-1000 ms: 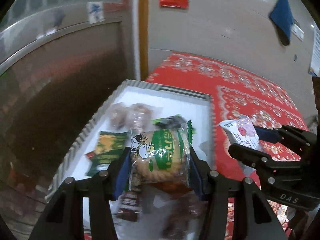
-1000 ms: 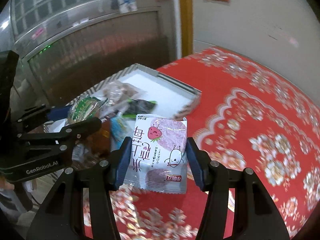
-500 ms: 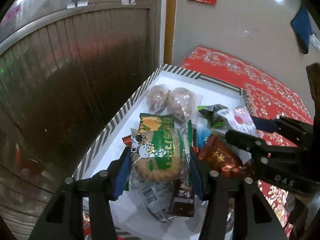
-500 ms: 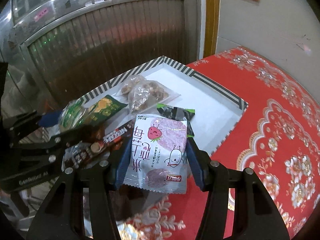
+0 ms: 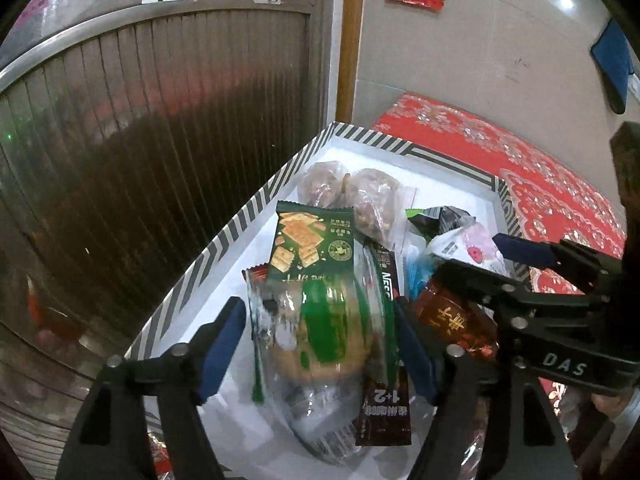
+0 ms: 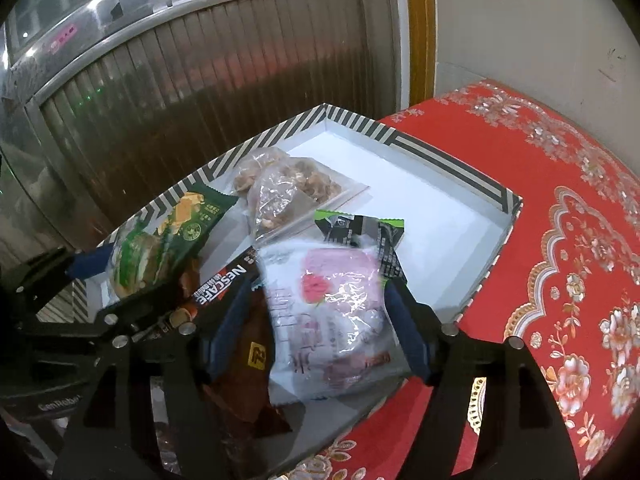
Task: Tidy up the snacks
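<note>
Both claws letting go over the snack tray

The left gripper [image 5: 316, 344] was opening around a green biscuit packet [image 5: 320, 328], the right gripper [image 6: 316, 320] opening around a pink strawberry packet [image 6: 328, 312]. Both blurred packets hung mid-frame above the striped tray [image 6: 452, 160], apparently released to join the snacks heaped there.

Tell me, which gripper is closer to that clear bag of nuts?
Left. The left gripper points up the tray's side toward the nut bag; the right gripper sits diagonally across.
</note>
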Motion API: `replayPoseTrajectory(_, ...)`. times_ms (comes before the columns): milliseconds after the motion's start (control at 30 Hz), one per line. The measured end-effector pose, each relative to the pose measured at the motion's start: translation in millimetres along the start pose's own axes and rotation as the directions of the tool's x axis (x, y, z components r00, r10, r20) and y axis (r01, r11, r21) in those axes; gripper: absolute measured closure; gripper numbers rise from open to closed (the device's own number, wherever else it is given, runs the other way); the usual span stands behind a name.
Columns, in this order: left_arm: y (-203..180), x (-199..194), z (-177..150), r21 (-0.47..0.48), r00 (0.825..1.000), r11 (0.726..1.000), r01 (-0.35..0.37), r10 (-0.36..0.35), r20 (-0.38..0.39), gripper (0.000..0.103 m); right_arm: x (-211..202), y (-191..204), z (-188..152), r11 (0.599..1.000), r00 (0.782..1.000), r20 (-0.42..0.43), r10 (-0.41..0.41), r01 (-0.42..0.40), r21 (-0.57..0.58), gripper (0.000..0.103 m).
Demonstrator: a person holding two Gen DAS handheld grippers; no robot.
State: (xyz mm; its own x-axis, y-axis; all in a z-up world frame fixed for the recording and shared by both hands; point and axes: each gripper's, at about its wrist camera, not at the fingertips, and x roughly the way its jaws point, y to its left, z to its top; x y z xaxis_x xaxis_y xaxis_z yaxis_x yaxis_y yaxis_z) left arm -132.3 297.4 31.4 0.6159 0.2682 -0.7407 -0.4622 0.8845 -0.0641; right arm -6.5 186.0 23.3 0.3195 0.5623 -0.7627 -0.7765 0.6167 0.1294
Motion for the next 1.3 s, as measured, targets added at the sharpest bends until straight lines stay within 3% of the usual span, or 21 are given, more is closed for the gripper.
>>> replayPoseTrajectory(267, -0.4, -12.1, -3.5, -0.006, 0.996, 0.999, -0.043, 0.043, 0.082, 0.012, -35.9, -5.3, -11.3, 1.0, 0.995, 0.1, 0.002, -0.003, 0.016, 0.033)
replayPoseTrajectory(467, -13.7, -31.2, -11.0, 0.022, 0.985, 0.998, -0.053, 0.049, 0.165, 0.007, -63.2, -3.6, -33.0, 0.998, 0.98, 0.186, -0.071, 0.069, 0.012, 0.033)
replayPoseTrajectory(800, -28.4, -55.0, -22.5, 0.05, 0.969, 0.998, -0.046, 0.033, 0.244, 0.004, -83.3, -2.7, -65.0, 0.995, 0.972, 0.211, -0.104, 0.1, 0.027, 0.033)
replayPoseTrajectory(1300, -34.8, -64.1, -30.3, 0.062, 0.971, 0.997, -0.042, 0.026, 0.238, 0.004, -84.0, -2.0, -76.6, 0.995, 0.976, 0.193, -0.102, 0.098, 0.031, 0.033)
